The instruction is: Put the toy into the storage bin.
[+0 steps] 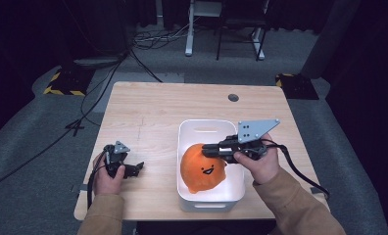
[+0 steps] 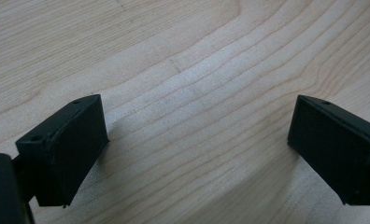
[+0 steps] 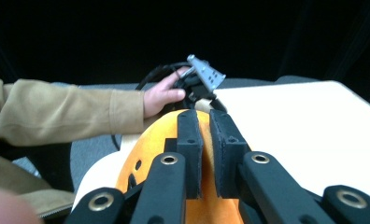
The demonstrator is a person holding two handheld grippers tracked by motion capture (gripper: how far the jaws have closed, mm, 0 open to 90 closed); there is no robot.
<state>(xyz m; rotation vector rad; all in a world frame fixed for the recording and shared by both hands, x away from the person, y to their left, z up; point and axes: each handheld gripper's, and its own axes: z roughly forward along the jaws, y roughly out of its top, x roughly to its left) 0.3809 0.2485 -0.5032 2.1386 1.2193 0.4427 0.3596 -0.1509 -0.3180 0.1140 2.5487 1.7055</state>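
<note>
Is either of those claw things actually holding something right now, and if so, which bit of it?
The right gripper pinches the orange plush toy by a fold of fabric at its top, over the white bin. The left gripper rests open on the table, holding nothing.

I count one orange plush toy, one white bin, one wooden table, and two grippers: left gripper, right gripper.
</note>
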